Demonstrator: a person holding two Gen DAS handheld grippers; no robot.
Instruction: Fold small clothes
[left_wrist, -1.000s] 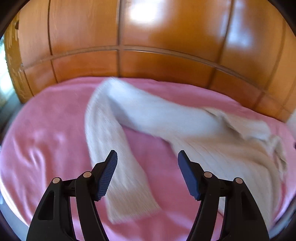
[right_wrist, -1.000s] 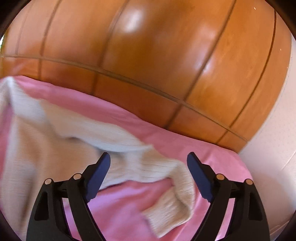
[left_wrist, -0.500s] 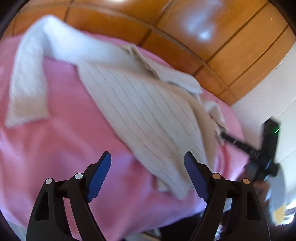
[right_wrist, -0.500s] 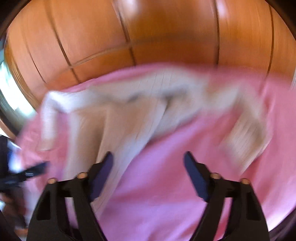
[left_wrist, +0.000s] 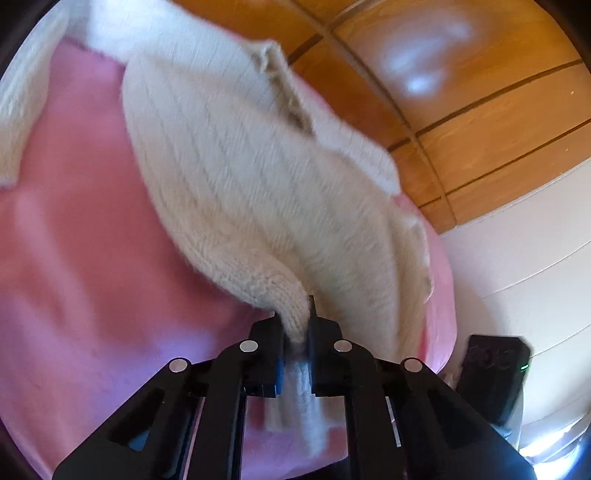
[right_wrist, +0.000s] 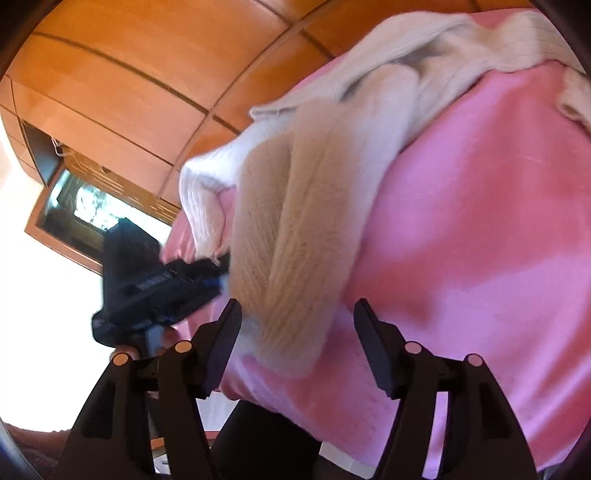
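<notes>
A cream ribbed knit sweater (left_wrist: 258, 177) lies spread on a pink blanket (left_wrist: 92, 277). My left gripper (left_wrist: 295, 332) is shut on the sweater's bottom hem corner, and the knit bunches between its jaws. In the right wrist view the sweater (right_wrist: 295, 229) hangs toward the blanket's near edge, and its lower hem sits between the open jaws of my right gripper (right_wrist: 295, 328), apart from both pads. The left gripper also shows in the right wrist view (right_wrist: 162, 284) at the sweater's left edge. One sleeve (left_wrist: 18, 122) lies out to the far left.
A glossy wooden headboard or wardrobe panel (left_wrist: 461, 92) stands behind the bed. A white wall (left_wrist: 524, 251) is to the right. The blanket's near edge (right_wrist: 295, 398) drops off just in front of the right gripper. A dark framed opening (right_wrist: 74, 218) sits at the far left.
My left gripper has come down onto the sweater's hem and shut on it. My right gripper has swung around to the near edge, with the hem now between its open jaws.
</notes>
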